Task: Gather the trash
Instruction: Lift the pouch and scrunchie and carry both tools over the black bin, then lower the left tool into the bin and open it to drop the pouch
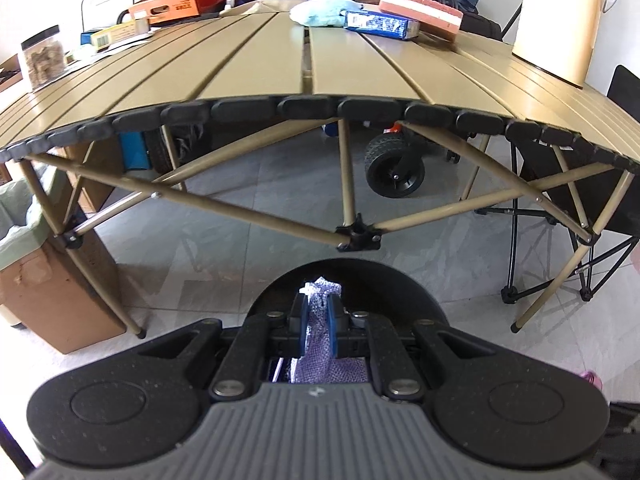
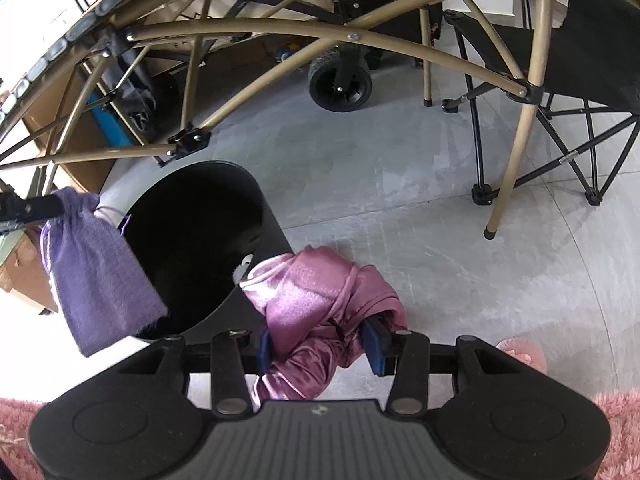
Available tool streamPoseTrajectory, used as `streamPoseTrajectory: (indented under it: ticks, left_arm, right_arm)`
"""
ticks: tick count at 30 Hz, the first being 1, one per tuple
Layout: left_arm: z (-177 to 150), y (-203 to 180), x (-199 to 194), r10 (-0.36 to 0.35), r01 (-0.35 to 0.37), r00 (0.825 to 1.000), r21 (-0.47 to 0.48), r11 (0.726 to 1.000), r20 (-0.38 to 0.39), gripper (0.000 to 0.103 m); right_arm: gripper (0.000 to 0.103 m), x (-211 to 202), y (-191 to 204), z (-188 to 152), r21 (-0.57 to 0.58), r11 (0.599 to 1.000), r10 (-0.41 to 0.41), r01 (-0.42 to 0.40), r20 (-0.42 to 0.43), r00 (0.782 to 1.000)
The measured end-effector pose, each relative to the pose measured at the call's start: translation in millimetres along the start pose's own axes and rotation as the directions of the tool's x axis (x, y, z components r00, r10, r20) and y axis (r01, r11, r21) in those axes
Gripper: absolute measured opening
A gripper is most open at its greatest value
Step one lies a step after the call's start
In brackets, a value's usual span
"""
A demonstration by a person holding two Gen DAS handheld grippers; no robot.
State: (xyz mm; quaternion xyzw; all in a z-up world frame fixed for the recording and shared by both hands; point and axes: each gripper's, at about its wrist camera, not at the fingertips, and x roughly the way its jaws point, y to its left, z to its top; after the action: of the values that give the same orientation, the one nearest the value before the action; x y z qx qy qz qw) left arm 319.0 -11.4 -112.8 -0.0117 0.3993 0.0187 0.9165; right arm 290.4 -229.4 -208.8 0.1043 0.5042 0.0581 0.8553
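The left gripper (image 1: 319, 322) has its blue pads pinched tight on the gathered neck of a purple pouch (image 1: 320, 354), a coarse woven fabric that crumples above the pads at lower centre of the left wrist view and drops out of sight behind the gripper body. In the right wrist view the same pouch (image 2: 100, 276) hangs at the left edge, a soft rectangular sack with a pale drawstring, overlapping the rim of a black bin (image 2: 276, 236) whose round mouth fills the centre left; its inside is too dark to read. The right gripper (image 2: 320, 346) holds a pink satin cloth (image 2: 320, 292) between partly closed pads at lower centre, glossy and deeply folded, bunched just beside the bin's right wall above the grey tiled floor (image 2: 440, 208). A small white scrap by the bin rim is too hidden to name. Fluffy pink rug shows at the bottom corners, cut off. Across the top of the left view runs a tan slatted folding table (image 1: 248, 64) on thin crossed metal tubes, cluttered at its far end.
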Motion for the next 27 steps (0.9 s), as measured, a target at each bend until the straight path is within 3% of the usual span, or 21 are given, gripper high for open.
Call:
streamPoseTrajectory:
  ticks: [5,9,21,23,25,27]
  left_arm:
    - [11.1,-6.5,20.7,-0.013,0.013,1.000,-0.008,1.000,-0.023,0.010]
    - [10.2,-9.3,38.9,-0.022,0.020,0.995,-0.017,1.000,-0.094,0.010]
    - [-0.4,2.3,88.0,-0.040,-0.006,0.943,-0.139,0.990,-0.330,0.014]
    - [-2.9,3.2,93.7,-0.059,-0.001,0.931,-0.162,0.987,-0.361,0.030]
    - [-5.6,4.3,99.2,-0.081,0.003,0.915,-0.192,0.981,-0.396,0.072]
    - [-8.5,5.0,103.8,-0.083,-0.010,0.898,-0.208,0.978,-0.433,0.095]
  right_arm:
    - [0.043,5.0,-6.1,3.2,0.023,1.000,-0.005,0.005,-0.008,1.000]
    - [0.043,9.8,-9.8,5.1,0.042,0.999,-0.013,0.014,-0.020,1.000]
    - [0.043,18.6,-12.9,6.0,0.054,0.998,-0.033,0.035,-0.040,0.999]
    - [0.043,19.2,-12.8,6.1,0.053,0.998,-0.032,0.034,-0.041,0.999]
    - [0.043,19.5,-13.3,6.3,0.053,0.998,-0.030,0.032,-0.042,0.999]
    - [0.043,19.8,-13.1,6.6,0.053,0.998,-0.029,0.032,-0.042,0.999]
